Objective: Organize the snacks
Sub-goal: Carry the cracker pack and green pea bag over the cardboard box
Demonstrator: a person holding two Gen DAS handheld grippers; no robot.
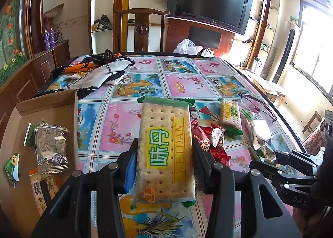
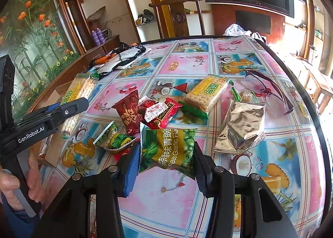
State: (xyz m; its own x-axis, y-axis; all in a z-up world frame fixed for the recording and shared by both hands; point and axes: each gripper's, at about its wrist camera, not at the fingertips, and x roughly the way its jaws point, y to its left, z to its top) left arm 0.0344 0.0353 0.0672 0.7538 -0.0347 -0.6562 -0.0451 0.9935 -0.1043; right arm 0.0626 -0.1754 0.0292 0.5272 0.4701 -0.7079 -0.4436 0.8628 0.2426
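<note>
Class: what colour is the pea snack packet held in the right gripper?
The pea packet is green with an olive-gold label band; the right wrist view shows it best.

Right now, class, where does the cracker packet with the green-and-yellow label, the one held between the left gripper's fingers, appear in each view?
Left wrist view: the cracker packet fills the lower centre, clamped between the left gripper's fingers.
Right wrist view: the same packet sits at the left edge, behind the left gripper.
Shared landmark: the dark-framed glasses on the fruit-patterned tablecloth.
</note>
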